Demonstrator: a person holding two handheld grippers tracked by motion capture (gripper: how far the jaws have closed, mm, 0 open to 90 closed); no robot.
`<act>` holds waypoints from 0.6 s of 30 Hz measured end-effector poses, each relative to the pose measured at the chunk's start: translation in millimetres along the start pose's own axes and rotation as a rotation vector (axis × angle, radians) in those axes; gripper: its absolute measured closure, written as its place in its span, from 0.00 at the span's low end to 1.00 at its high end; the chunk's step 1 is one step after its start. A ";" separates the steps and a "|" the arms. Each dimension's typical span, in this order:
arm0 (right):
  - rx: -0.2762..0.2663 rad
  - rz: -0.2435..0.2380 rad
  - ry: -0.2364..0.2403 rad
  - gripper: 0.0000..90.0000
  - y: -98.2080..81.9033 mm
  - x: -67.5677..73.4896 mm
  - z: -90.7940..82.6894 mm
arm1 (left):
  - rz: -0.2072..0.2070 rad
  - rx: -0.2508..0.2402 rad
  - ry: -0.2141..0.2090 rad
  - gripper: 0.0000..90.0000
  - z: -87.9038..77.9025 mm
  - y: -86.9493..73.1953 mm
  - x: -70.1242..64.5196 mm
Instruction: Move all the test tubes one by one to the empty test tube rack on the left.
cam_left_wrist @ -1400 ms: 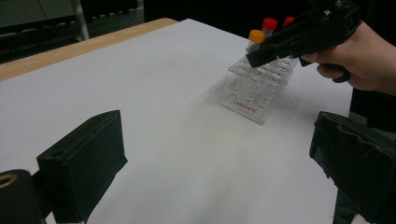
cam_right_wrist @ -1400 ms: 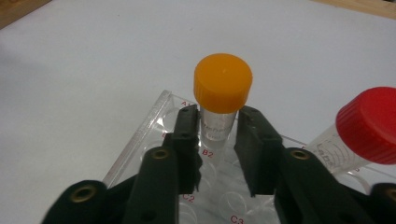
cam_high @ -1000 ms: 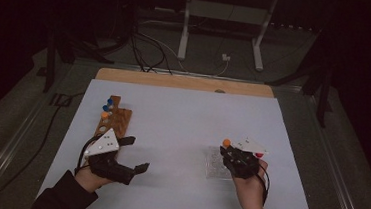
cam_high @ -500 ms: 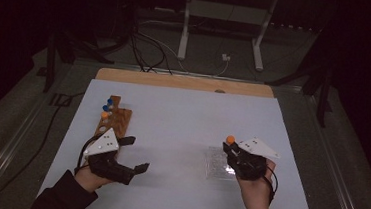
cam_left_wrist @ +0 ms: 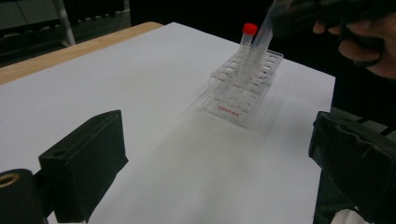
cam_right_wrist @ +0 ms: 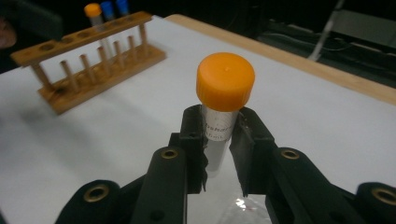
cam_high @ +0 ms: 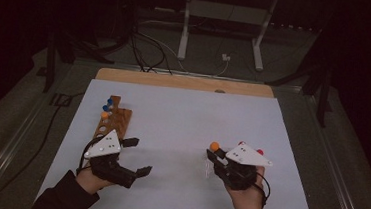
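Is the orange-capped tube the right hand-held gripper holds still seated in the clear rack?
Cannot tell. The tube leans, clamped below its cap; its lower end at the rack is blurred.

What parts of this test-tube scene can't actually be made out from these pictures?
- Lower end of the orange-capped clear plastic tube: in the right gripper view, the right hand-held gripper covers it.
- Small print on that tube: blurred, partly behind a jaw.
- Clear plastic rack: in the high view, the right hand-held gripper hides most of it.
- Wooden tube rack: in the high view, the grey plate of the left hand-held gripper covers its near end.
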State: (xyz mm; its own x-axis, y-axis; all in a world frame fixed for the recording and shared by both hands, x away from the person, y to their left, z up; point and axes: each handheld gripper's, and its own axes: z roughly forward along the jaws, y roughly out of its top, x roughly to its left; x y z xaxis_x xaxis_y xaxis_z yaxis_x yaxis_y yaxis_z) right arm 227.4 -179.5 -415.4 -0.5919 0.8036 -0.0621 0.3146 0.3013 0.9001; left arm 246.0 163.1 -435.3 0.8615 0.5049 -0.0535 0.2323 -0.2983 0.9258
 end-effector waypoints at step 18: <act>0.092 -0.059 0.168 0.83 -13.0 31.3 23.9 | 0.045 -0.016 -0.087 0.08 10.0 16.3 -16.2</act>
State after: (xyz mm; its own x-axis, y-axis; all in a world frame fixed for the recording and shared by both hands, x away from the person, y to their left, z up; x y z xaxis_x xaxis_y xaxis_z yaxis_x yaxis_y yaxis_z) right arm 222.5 -146.0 -439.4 -0.7246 0.6883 -0.0340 0.3373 0.3973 0.8535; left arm 240.4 141.9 -423.1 0.9069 0.4190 -0.0436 0.1862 -0.3058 0.9337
